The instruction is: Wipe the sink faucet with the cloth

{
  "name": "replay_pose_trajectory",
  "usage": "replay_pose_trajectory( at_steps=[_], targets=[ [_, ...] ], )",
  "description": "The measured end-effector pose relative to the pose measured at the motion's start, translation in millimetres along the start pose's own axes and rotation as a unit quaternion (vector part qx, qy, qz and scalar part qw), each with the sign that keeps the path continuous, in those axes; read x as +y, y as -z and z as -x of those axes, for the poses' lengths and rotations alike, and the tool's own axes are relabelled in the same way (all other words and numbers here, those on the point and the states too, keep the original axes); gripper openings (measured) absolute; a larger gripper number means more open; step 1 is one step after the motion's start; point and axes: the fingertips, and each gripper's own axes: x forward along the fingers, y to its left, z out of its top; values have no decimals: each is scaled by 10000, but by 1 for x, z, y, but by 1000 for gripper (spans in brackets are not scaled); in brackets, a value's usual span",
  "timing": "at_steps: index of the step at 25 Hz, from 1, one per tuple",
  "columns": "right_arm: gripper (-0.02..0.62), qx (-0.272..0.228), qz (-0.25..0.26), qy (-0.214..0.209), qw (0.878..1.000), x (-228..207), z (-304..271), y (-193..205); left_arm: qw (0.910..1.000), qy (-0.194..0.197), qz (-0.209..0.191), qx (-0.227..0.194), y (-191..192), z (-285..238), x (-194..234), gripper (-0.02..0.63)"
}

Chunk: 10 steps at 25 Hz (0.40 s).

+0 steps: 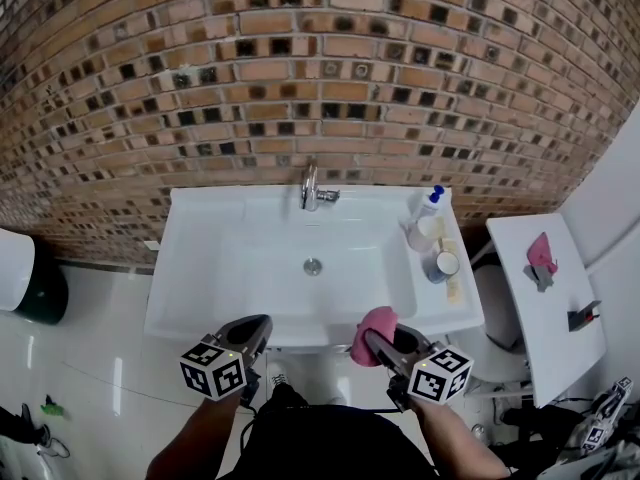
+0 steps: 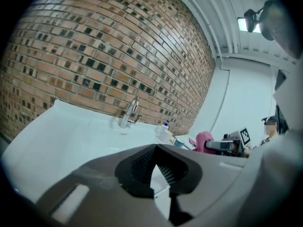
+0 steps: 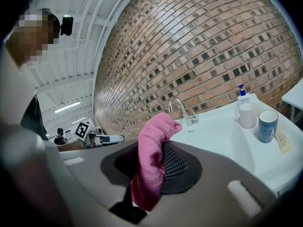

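The chrome faucet stands at the back rim of the white sink, against the brick wall. Both grippers hover in front of the sink's near edge, well short of the faucet. My right gripper is shut on a pink cloth; in the right gripper view the cloth hangs folded between the jaws, with the faucet beyond it. My left gripper is shut and holds nothing; in the left gripper view its pads meet at the tips, and the faucet is far ahead.
A soap bottle, a white mug and a blue cup stand on the sink's right ledge. A white table at the right carries a pink item. A bin sits on the floor at the left.
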Motion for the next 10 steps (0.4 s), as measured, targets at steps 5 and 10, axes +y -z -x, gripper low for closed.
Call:
replay_pose_trajectory(
  at_steps=[5, 10],
  targets=[
    [110, 38, 22, -8, 10000, 1, -3, -3, 10000, -45, -12, 10, -3, 2, 4, 6],
    [110, 91, 69, -10, 9999, 0, -3, -6, 10000, -42, -26, 26, -5, 0, 4, 6]
  ],
)
